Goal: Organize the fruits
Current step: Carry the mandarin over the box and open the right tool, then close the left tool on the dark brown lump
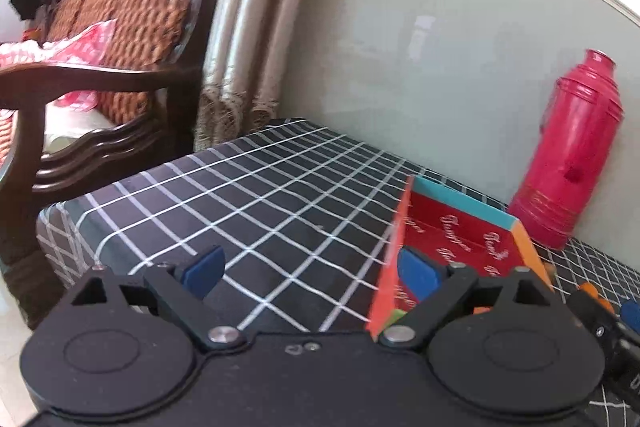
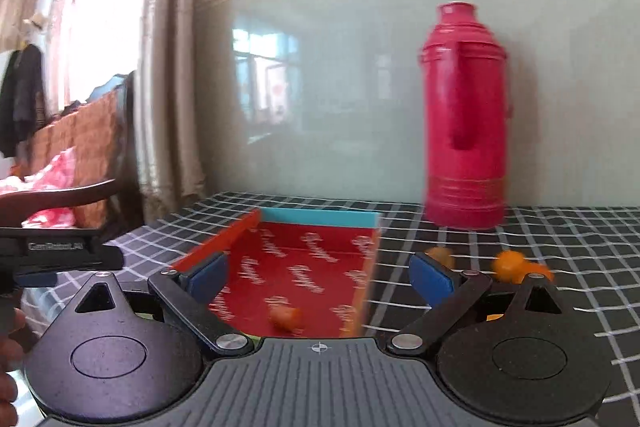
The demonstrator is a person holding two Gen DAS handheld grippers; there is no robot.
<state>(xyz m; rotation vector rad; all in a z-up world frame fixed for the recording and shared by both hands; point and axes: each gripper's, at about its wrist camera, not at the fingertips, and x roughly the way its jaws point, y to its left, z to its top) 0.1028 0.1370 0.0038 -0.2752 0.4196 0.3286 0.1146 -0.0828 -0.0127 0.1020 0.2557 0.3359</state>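
A shallow red box (image 2: 304, 267) with a teal far wall and orange side walls lies on the checked tablecloth; it also shows in the left wrist view (image 1: 460, 239). One small orange fruit (image 2: 286, 315) lies inside it near the front. Two more orange fruits (image 2: 510, 264) (image 2: 440, 254) lie on the cloth to the right of the box. My right gripper (image 2: 320, 277) is open and empty, hovering over the box's near end. My left gripper (image 1: 310, 269) is open and empty, straddling the box's left wall.
A tall pink thermos flask (image 2: 466, 115) stands against the wall behind the box, also seen in the left wrist view (image 1: 568, 155). A dark wooden armchair (image 1: 100, 83) with an orange cushion stands left of the table. The table's left edge (image 1: 52, 215) is close.
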